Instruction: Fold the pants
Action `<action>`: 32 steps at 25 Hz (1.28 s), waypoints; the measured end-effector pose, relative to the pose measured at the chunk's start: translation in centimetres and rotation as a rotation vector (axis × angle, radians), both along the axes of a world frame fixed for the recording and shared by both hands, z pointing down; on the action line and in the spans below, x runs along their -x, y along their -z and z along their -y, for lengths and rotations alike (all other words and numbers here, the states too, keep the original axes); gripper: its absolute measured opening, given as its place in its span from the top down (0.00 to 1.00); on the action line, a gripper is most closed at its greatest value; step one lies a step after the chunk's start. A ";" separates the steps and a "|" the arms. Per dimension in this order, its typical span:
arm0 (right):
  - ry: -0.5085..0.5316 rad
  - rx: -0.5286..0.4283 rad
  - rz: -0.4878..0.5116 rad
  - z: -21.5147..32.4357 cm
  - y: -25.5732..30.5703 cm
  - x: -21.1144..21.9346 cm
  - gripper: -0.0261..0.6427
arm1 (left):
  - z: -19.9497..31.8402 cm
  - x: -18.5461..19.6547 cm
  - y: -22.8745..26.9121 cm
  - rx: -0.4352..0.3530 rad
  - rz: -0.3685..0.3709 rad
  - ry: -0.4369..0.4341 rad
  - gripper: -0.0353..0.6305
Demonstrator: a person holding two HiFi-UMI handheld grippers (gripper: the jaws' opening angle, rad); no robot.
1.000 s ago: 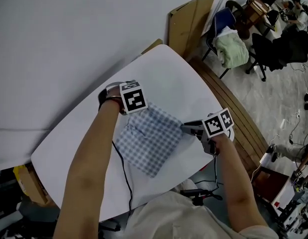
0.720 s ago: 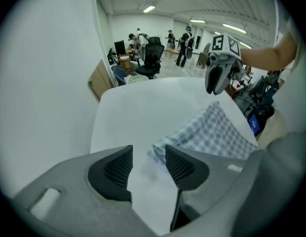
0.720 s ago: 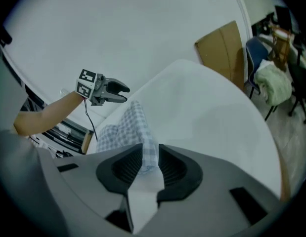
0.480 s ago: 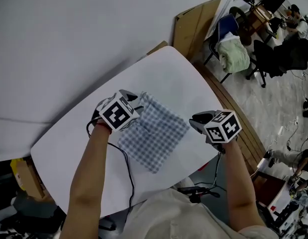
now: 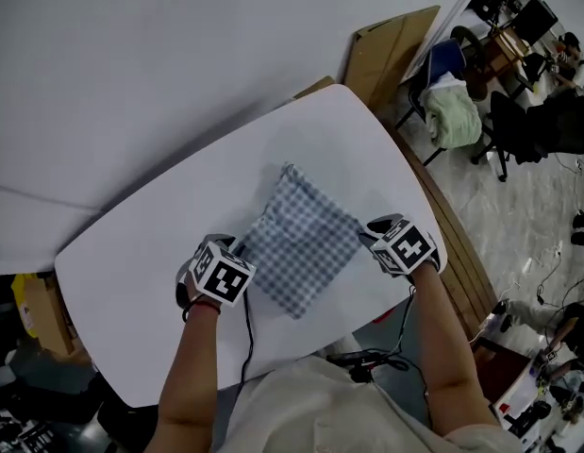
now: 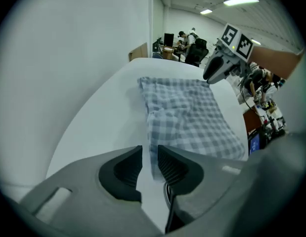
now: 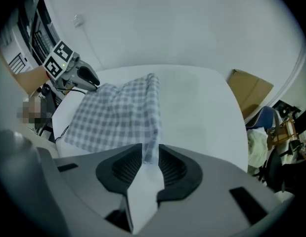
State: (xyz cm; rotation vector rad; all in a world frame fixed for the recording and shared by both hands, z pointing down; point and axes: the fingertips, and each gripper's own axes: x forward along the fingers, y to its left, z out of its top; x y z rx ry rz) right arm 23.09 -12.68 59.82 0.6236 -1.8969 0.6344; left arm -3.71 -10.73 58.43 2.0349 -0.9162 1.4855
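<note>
**A:** White counter (image 5: 131, 253), grey wall behind it. What is going on at the near edge?

**B:** Both grippers are there now. The left gripper (image 5: 230, 258) has come off the far left corner of the pants (image 5: 301, 239) and swung back to their near left edge. Its jaws have just been closing. They stand a narrow slit apart, with the cloth's edge by the right-hand one and bare counter showing in the rest of the gap. The right gripper (image 5: 378, 239) is at the right edge, much where it was. Its jaws have just been opening and are slightly apart, with a strip of check hem between them (I wouldn't call that a grip).

**A:** And for the fold?

**B:** I'd judge that one fold is laid. The pants lie flat as a squarish blue-check packet, mid-counter and toward the near right. The left looks set to take the near edge for the next fold.

**A:** Does any view add something?

**B:** The head view gives the packet's whole outline, but the marker cubes hide the jaws. Each gripper view shows its own gap, with the other gripper across the cloth. The right gripper view also shows a raised, doubled edge running away to the far corner. Farthest off, the head view shows cardboard (image 5: 391, 45) leaning past the counter's end
</note>
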 end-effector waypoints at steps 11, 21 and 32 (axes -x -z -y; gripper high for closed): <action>-0.108 0.097 -0.010 1.7 -3.0 -1.7 0.88 | -0.5 2.7 -4.6 0.077 -0.146 0.259 0.79; 0.006 -0.046 0.144 4.3 2.5 -1.1 0.67 | -3.6 3.1 2.4 -0.081 -0.293 0.264 0.48; 0.192 -0.111 0.155 14.5 2.8 12.8 0.71 | -10.9 -10.4 0.9 -0.113 -0.087 -0.059 0.46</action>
